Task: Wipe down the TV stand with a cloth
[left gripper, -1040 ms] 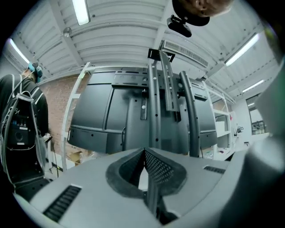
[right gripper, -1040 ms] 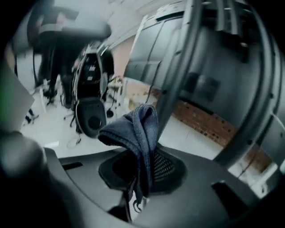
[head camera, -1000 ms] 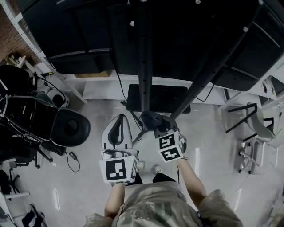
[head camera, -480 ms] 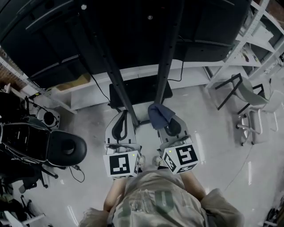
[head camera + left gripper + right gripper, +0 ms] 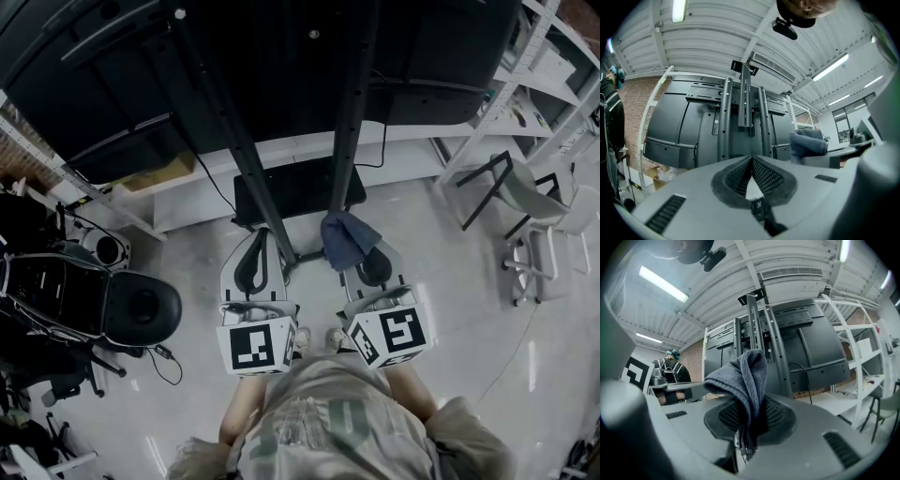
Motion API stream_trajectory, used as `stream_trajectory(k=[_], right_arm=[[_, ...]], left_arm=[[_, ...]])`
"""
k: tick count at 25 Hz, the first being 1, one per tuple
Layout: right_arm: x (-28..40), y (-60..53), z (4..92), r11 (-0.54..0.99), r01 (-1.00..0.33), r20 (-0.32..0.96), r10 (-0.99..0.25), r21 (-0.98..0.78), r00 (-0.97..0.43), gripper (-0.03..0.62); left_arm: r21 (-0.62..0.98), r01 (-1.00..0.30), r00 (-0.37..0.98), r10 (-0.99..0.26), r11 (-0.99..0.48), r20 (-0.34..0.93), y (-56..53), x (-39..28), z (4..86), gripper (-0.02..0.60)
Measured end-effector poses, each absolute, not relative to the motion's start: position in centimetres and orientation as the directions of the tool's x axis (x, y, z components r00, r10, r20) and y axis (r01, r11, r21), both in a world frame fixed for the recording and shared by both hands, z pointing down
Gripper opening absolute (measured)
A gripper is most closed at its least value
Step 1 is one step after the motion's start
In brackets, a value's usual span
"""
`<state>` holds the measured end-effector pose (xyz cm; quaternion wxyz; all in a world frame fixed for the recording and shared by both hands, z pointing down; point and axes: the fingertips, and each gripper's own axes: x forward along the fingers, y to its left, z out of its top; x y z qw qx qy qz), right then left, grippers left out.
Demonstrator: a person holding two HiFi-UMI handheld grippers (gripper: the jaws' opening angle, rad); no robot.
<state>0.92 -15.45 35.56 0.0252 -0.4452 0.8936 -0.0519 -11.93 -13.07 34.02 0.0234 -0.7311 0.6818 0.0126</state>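
Note:
The TV stand's two black posts [image 5: 349, 103] rise from a dark base plate [image 5: 291, 187] on the floor, and they carry the black back of the screen [image 5: 689, 126]. A blue-grey cloth [image 5: 345, 239] hangs bunched from my right gripper [image 5: 366, 258], which is shut on it just in front of the base plate, clear of the posts. In the right gripper view the cloth [image 5: 743, 378] droops over the jaws with the posts [image 5: 761, 343] behind it. My left gripper [image 5: 259, 239] is beside it, shut and empty [image 5: 751, 161], with its tips touching.
A black office chair [image 5: 141, 300] and other gear crowd the left floor. A grey chair [image 5: 530, 211] and white shelving [image 5: 553, 66] stand on the right. A low white shelf [image 5: 403, 150] runs behind the stand. A person with a backpack [image 5: 670, 369] stands far off.
A second ago the cloth was against the foot of the stand's post. My right gripper has since drawn back toward the person with it. The left gripper barely moved.

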Motion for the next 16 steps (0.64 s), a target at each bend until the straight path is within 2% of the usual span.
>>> stream_trajectory(k=[16], right_arm=[[0.0,-13.9,35.7,0.643,-0.759,0.007,-0.762,-0.104,-0.647,0.057]], left_arm=[[-0.024,-0.999,0.025,-0.998,-0.023,-0.060,-10.8,-12.2,33.7,0.015]])
